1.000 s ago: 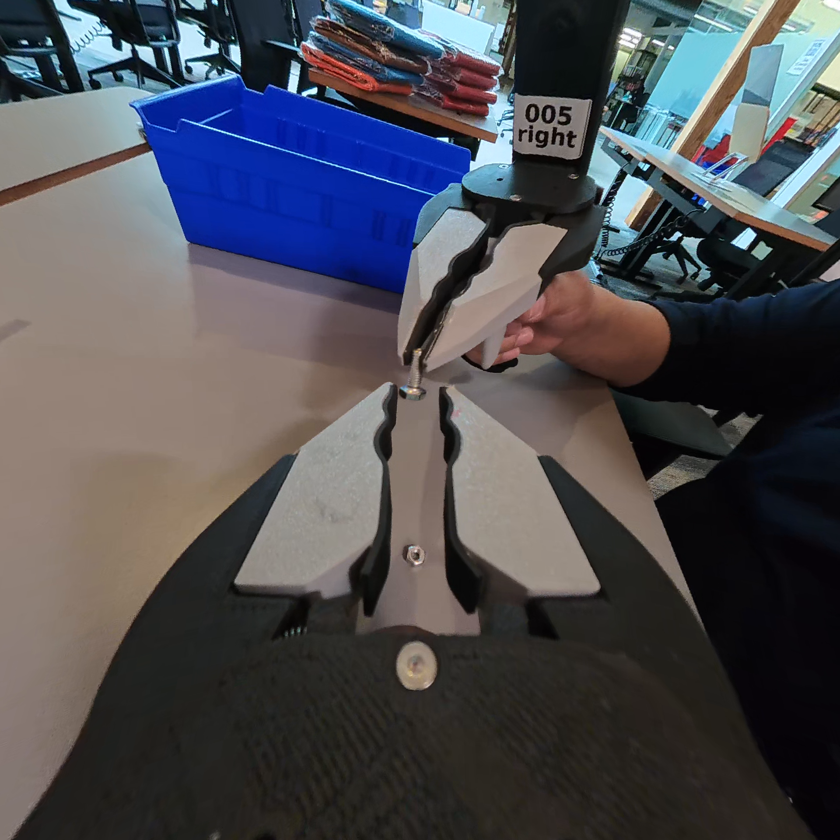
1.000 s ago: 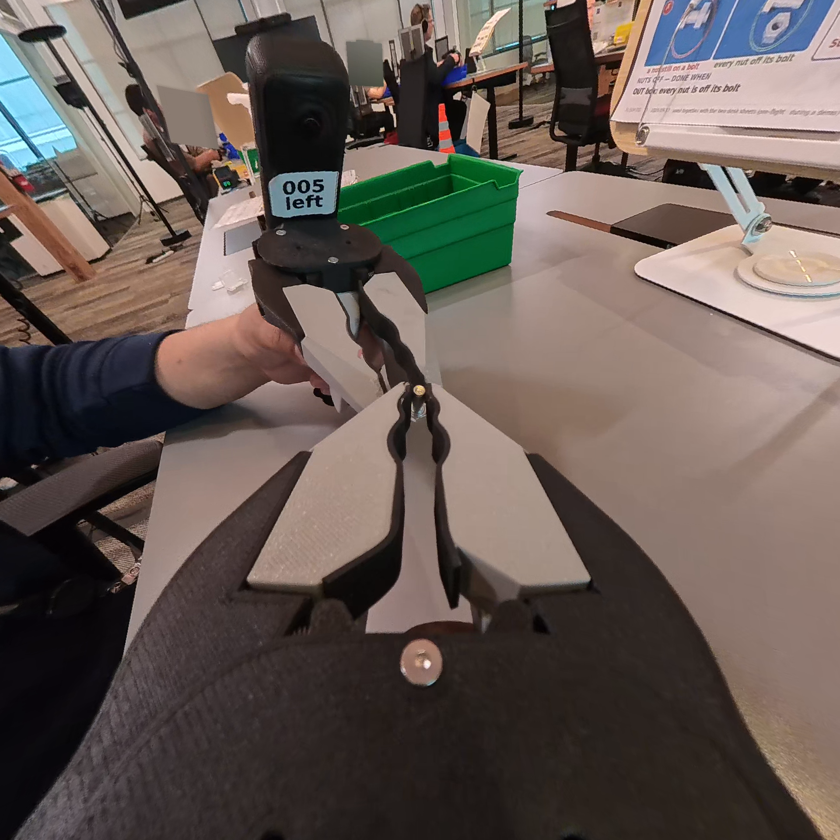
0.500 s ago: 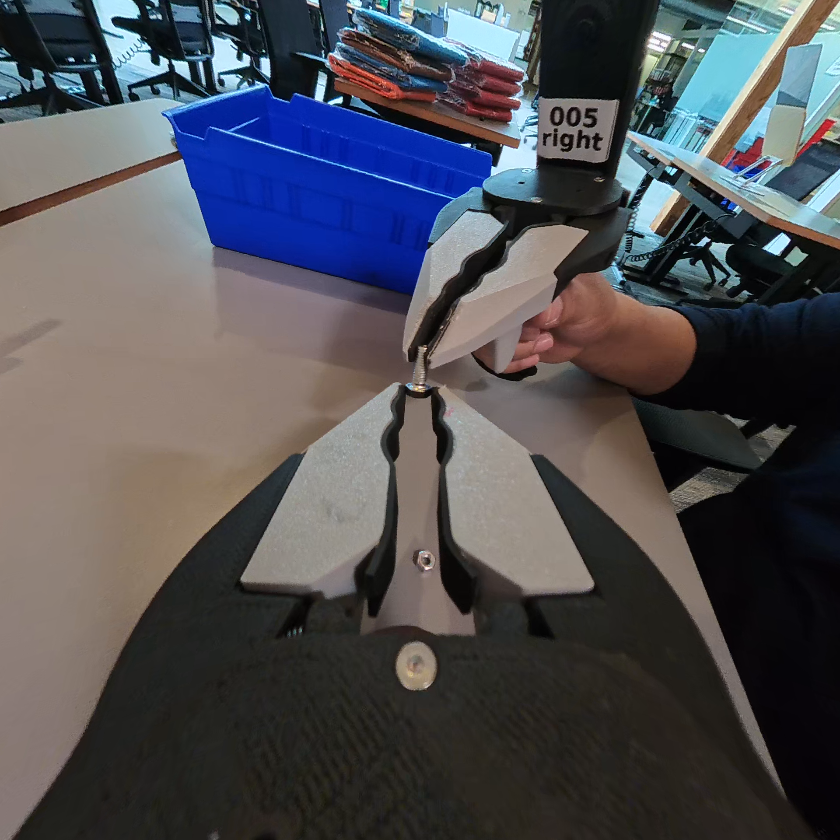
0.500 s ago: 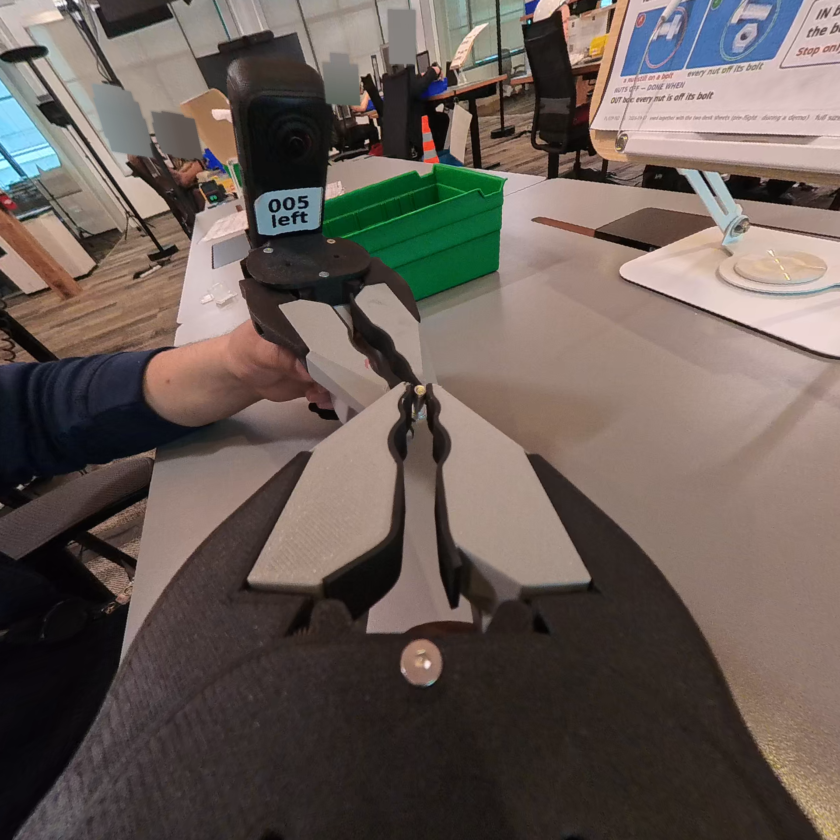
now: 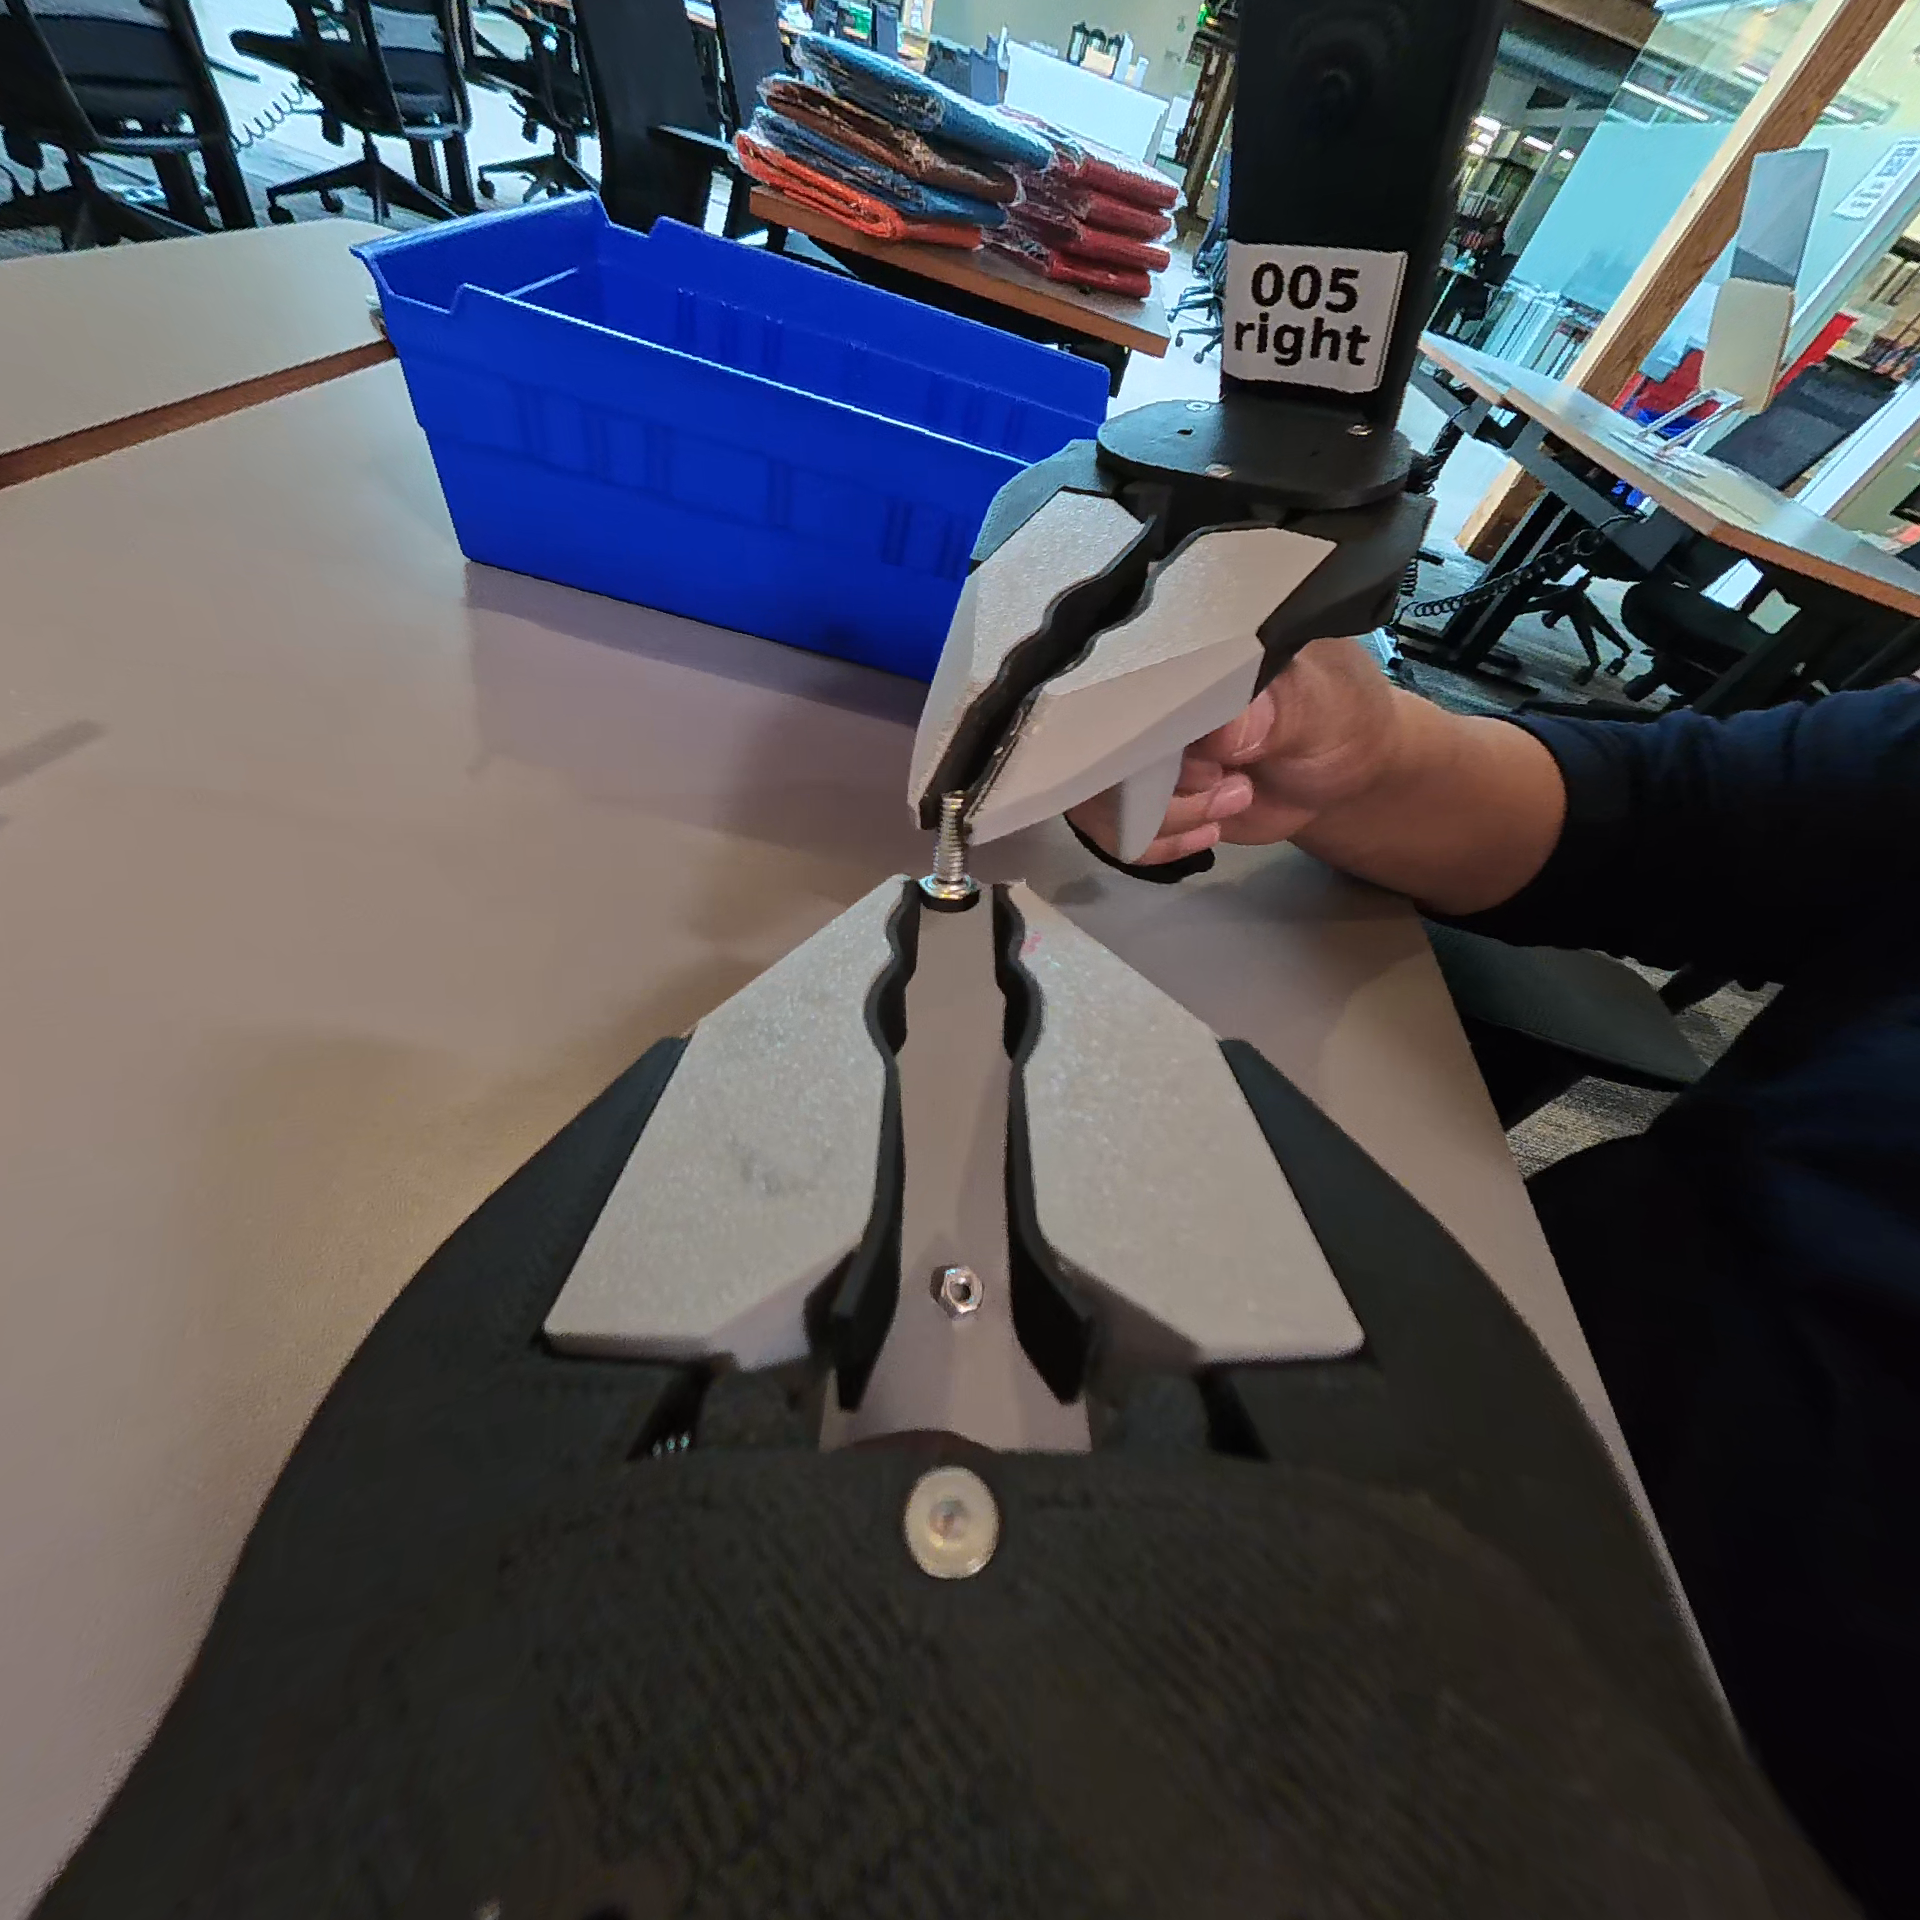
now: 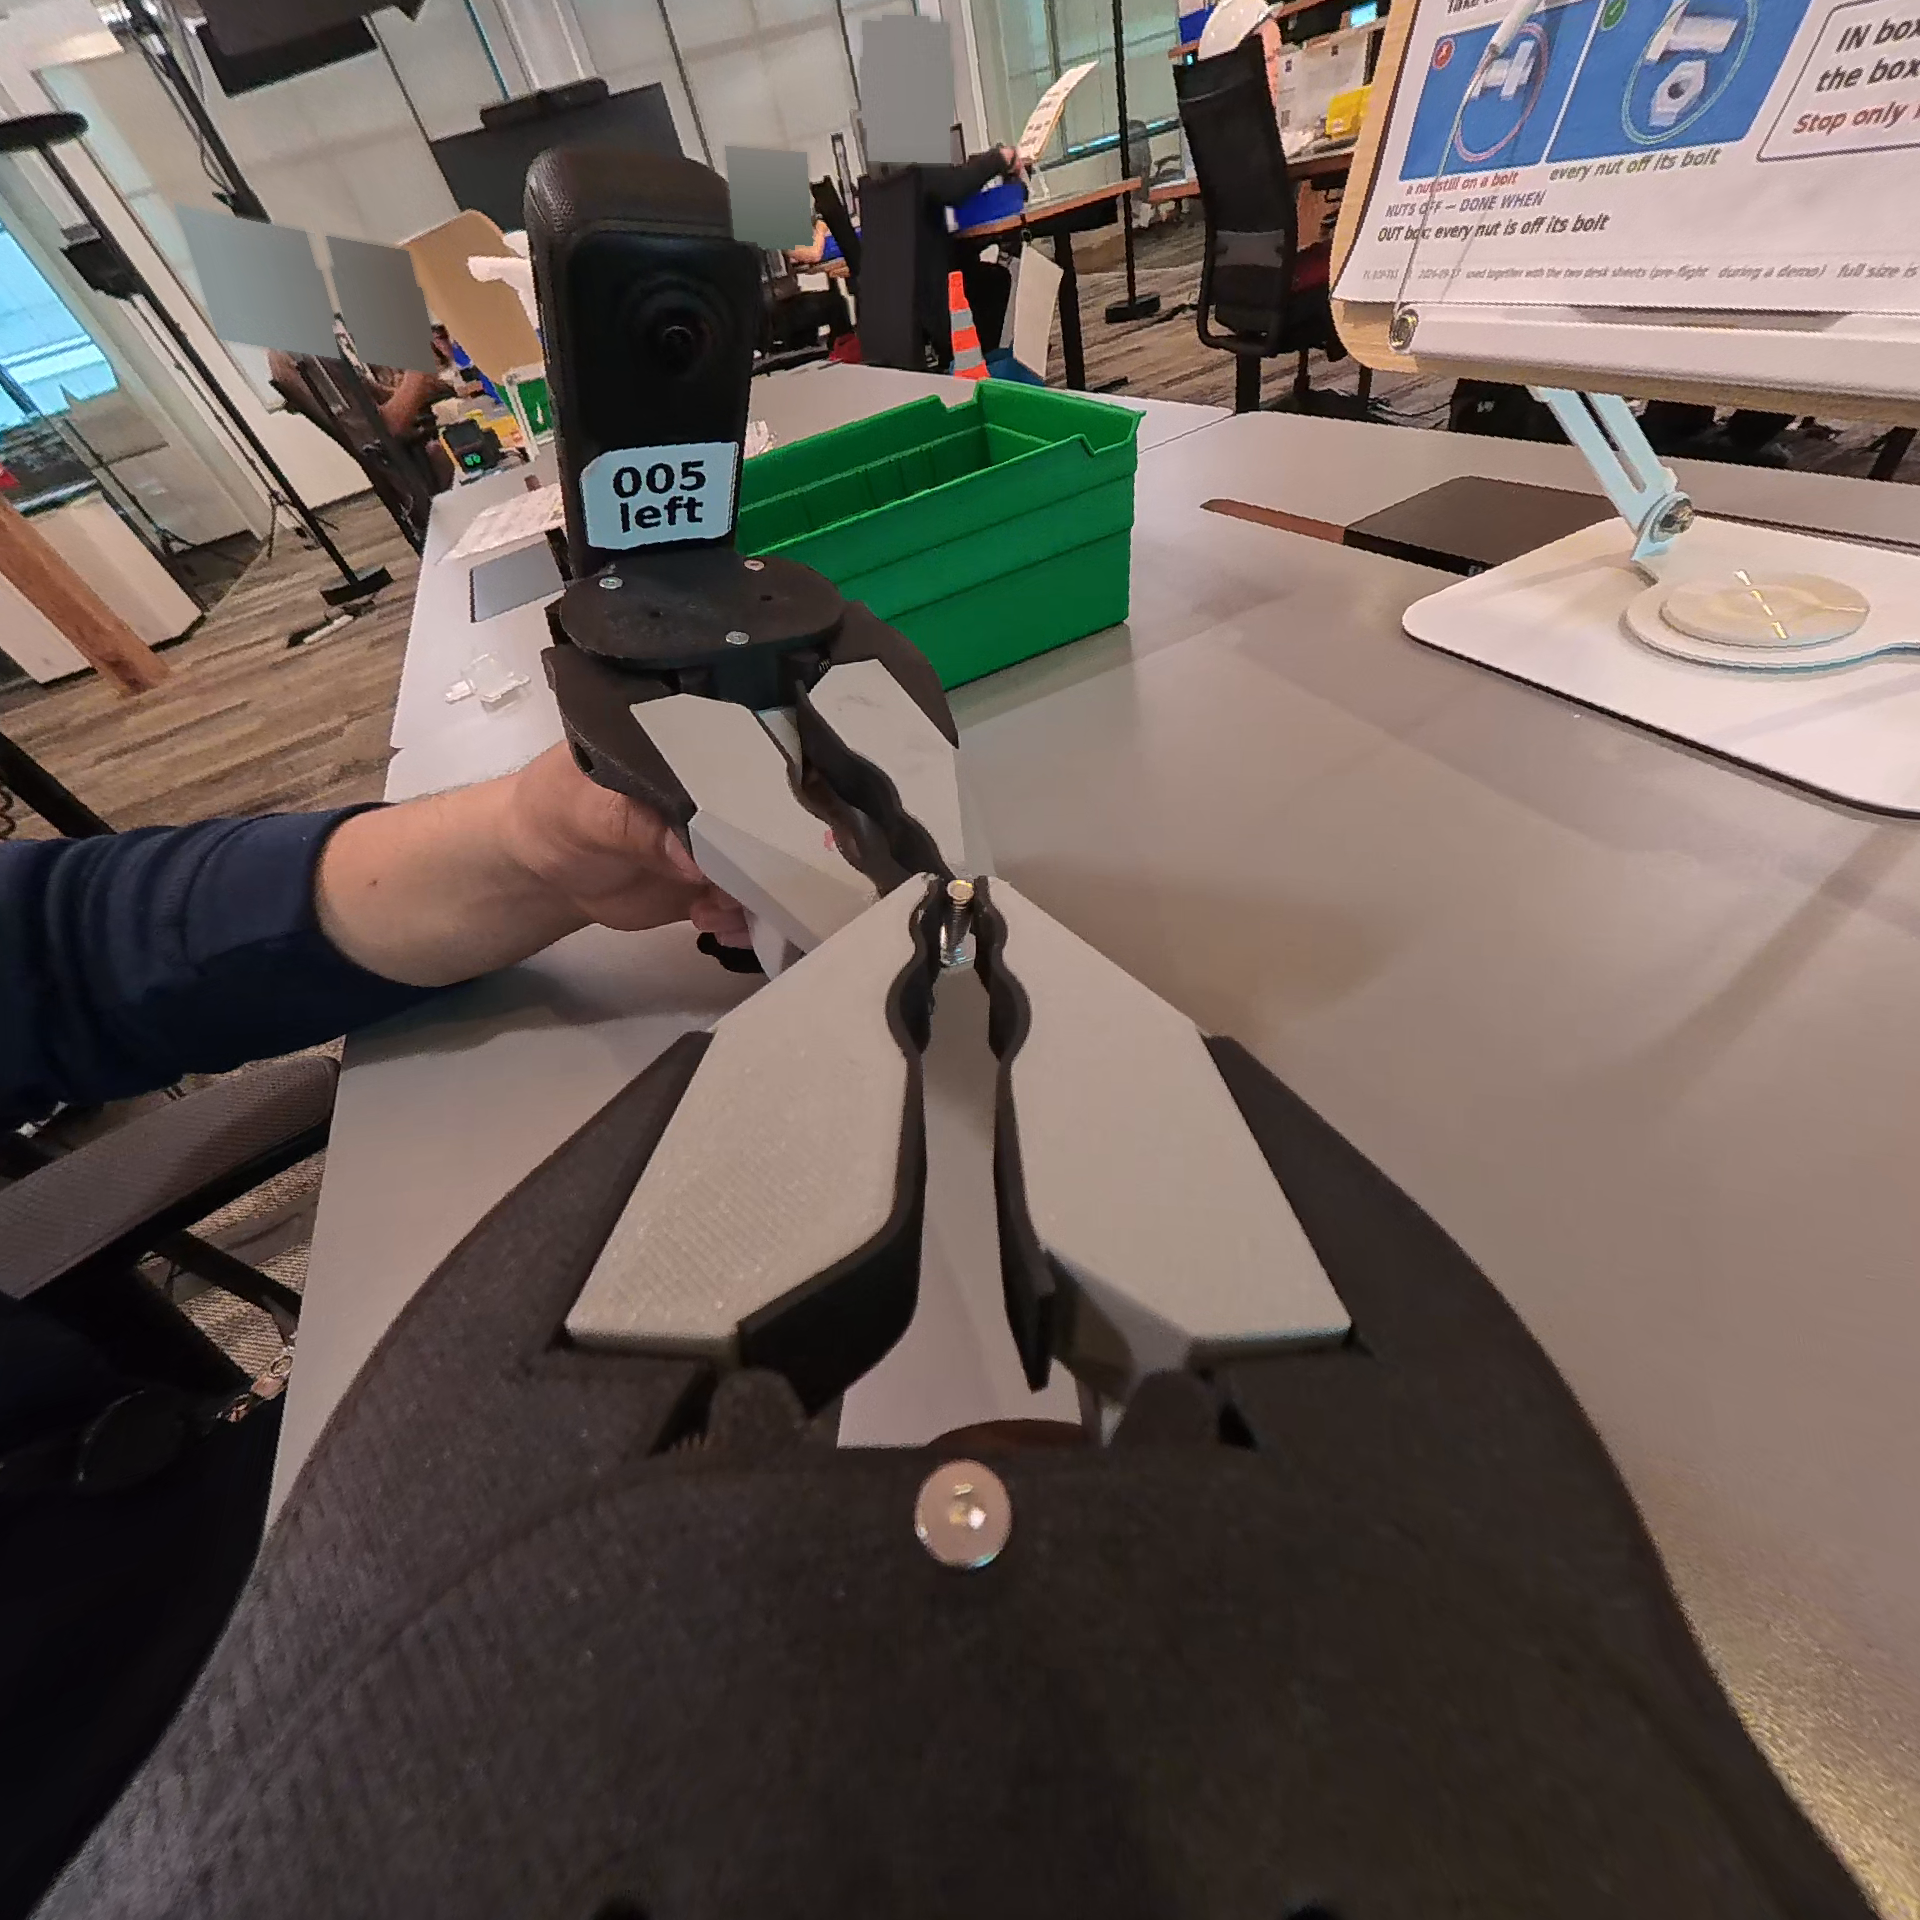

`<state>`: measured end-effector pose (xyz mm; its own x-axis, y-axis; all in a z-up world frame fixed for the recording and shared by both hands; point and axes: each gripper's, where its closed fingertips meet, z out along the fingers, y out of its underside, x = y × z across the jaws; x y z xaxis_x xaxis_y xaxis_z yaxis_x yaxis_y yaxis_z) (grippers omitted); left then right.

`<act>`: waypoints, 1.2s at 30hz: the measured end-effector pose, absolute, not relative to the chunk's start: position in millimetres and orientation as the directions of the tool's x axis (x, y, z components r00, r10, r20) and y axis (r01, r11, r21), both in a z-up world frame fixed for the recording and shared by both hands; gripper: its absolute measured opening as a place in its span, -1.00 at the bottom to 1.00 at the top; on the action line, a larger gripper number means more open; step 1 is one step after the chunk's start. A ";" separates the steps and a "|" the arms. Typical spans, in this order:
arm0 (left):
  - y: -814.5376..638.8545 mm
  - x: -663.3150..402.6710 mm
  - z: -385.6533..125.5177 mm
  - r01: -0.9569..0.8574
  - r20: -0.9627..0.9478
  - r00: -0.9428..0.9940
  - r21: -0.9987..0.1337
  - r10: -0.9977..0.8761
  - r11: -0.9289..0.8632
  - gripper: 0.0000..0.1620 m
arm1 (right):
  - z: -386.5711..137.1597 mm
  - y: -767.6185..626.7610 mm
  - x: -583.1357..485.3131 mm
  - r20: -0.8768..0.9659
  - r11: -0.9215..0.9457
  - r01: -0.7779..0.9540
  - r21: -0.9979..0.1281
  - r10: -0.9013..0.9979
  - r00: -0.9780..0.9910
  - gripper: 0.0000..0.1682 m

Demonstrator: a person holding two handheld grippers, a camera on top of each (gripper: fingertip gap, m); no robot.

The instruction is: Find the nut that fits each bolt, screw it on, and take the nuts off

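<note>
Your right tool [image 5: 951, 805] pinches the bolt [image 5: 948, 844] by its upper end, threads pointing down. Your left tool [image 5: 948, 891] is closed on the nut [image 5: 945, 886] at the bolt's lower end, above the tabletop [image 5: 312, 883]. A loose hex nut [image 5: 957, 1291] lies on the tabletop beneath your left tool. The blue bin [image 5: 727, 457] and the green bin [image 6: 966, 520] stand well apart from them.

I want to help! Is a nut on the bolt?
On. The right gripper holds the bolt; a nut sits on its thread, pinched by the left gripper.

Open office: grey desks [image 6: 1455, 831], black chairs [image 5: 125, 94] (wood floor [image 6: 208, 665]).
</note>
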<state>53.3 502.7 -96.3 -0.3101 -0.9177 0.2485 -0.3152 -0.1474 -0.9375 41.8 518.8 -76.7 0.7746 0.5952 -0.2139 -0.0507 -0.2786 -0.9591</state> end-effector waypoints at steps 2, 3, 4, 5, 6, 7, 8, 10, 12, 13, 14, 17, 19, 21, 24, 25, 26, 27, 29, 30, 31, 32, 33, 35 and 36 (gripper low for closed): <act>502.8 53.3 -95.9 -0.313 0.250 -0.310 -0.938 -0.917 -0.150 -0.85 | -77.0 519.0 41.7 -0.223 -0.283 -0.058 -0.957 0.595 0.772 -0.97; 503.1 53.4 -95.3 -0.311 0.251 -0.309 -0.938 -0.917 -0.152 -0.85 | -76.9 519.2 41.7 -0.224 -0.283 -0.060 -0.957 0.595 0.772 -0.97; 503.6 53.5 -95.0 -0.308 0.251 -0.306 -0.939 -0.918 -0.154 -0.87 | -76.8 519.1 41.3 -0.227 -0.284 -0.062 -0.957 0.596 0.771 -0.97; 504.1 53.4 -95.1 -0.307 0.249 -0.303 -0.939 -0.920 -0.153 -0.89 | -76.8 519.0 40.7 -0.229 -0.284 -0.064 -0.957 0.598 0.768 -0.97; 504.9 53.4 -95.3 -0.308 0.246 -0.299 -0.939 -0.922 -0.151 -0.89 | -77.1 519.3 40.9 -0.229 -0.285 -0.064 -0.956 0.596 0.770 -0.97; 505.3 53.3 -95.6 -0.308 0.243 -0.295 -0.940 -0.924 -0.149 -0.89 | -77.4 519.5 41.1 -0.226 -0.284 -0.062 -0.957 0.594 0.772 -0.97; 505.3 53.2 -95.6 -0.310 0.240 -0.295 -0.940 -0.925 -0.145 -0.89 | -77.5 519.5 41.2 -0.224 -0.283 -0.060 -0.957 0.595 0.772 -0.97; 506.0 53.0 -95.0 -0.308 0.244 -0.295 -0.939 -0.924 -0.150 -0.89 | -77.2 519.8 41.8 -0.220 -0.280 -0.058 -0.958 0.592 0.775 -0.97; 505.0 52.8 -94.6 -0.308 0.264 -0.306 -0.936 -0.915 -0.168 -0.89 | -76.8 519.4 41.3 -0.216 -0.277 -0.055 -0.959 0.595 0.774 -0.97; 504.8 52.7 -94.7 -0.309 0.272 -0.309 -0.935 -0.911 -0.174 -0.89 | -77.0 519.3 41.1 -0.215 -0.277 -0.054 -0.959 0.596 0.774 -0.97; 504.8 52.9 -95.0 -0.308 0.273 -0.309 -0.935 -0.911 -0.176 -0.89 | -77.2 519.4 41.0 -0.214 -0.276 -0.052 -0.960 0.595 0.774 -0.97; 503.6 53.2 -95.7 -0.313 0.264 -0.309 -0.936 -0.914 -0.164 -0.89 | -77.2 518.8 39.7 -0.212 -0.274 -0.050 -0.960 0.602 0.770 -0.97; 502.4 53.0 -96.7 -0.318 0.241 -0.308 -0.938 -0.920 -0.139 -0.89 | -77.6 518.2 38.0 -0.210 -0.274 -0.046 -0.961 0.608 0.766 -0.97; 500.6 52.8 -97.3 -0.321 0.225 -0.313 -0.939 -0.923 -0.120 -0.89 | -77.7 517.6 35.8 -0.209 -0.273 -0.043 -0.961 0.615 0.760 -0.97; 500.5 52.7 -97.5 -0.323 0.229 -0.315 -0.938 -0.921 -0.123 -0.90 | -78.1 517.7 35.5 -0.206 -0.270 -0.042 -0.962 0.616 0.760 -0.97; 500.6 52.4 -96.8 -0.320 0.234 -0.318 -0.939 -0.919 -0.128 -0.90 | -77.3 517.6 36.1 -0.208 -0.268 -0.046 -0.962 0.617 0.759 -0.97; 501.3 52.1 -96.1 -0.318 0.237 -0.318 -0.939 -0.918 -0.132 -0.90 | -75.8 517.6 37.5 -0.211 -0.264 -0.054 -0.963 0.616 0.759 -0.95; 503.0 51.3 -95.8 -0.318 0.236 -0.316 -0.939 -0.919 -0.132 -0.89 | -73.6 517.7 40.1 -0.214 -0.258 -0.064 -0.964 0.612 0.761 -0.93; 510.0 48.1 -94.4 -0.314 0.219 -0.302 -0.942 -0.928 -0.120 -0.89 | -68.0 517.3 46.2 -0.226 -0.244 -0.092 -0.965 0.606 0.762 -0.90; 515.1 45.4 -93.2 -0.310 0.208 -0.293 -0.944 -0.933 -0.113 -0.89 | -65.6 516.7 48.7 -0.233 -0.240 -0.104 -0.965 0.607 0.760 -0.89; 520.4 42.1 -91.7 -0.307 0.204 -0.287 -0.945 -0.936 -0.112 -0.89 | -64.1 515.6 50.0 -0.236 -0.238 -0.109 -0.965 0.613 0.754 -0.89; 525.7 38.7 -90.4 -0.304 0.200 -0.280 -0.946 -0.939 -0.111 -0.89 | -64.6 513.6 49.0 -0.236 -0.245 -0.100 -0.964 0.627 0.742 -0.89; 531.4 35.4 -89.7 -0.300 0.190 -0.269 -0.948 -0.944 -0.105 -0.89 | -68.9 510.3 44.6 -0.235 -0.269 -0.071 -0.961 0.652 0.721 -0.88; 538.6 28.9 -88.3 -0.284 0.158 -0.265 -0.956 -0.951 -0.080 -0.90 | -87.1 500.1 29.0 -0.239 -0.347 0.036 -0.937 0.713 0.659 -0.85; 541.2 26.1 -88.3 -0.278 0.146 -0.265 -0.958 -0.953 -0.069 -0.90 | -97.5 497.4 22.7 -0.225 -0.370 0.094 -0.924 0.727 0.648 -0.82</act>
<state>26.1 541.2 -88.3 -0.2647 -0.9533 0.1457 -0.2780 -0.0693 -0.9581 22.7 497.4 -97.5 0.6481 0.7275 -0.2254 0.0939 -0.3701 -0.9243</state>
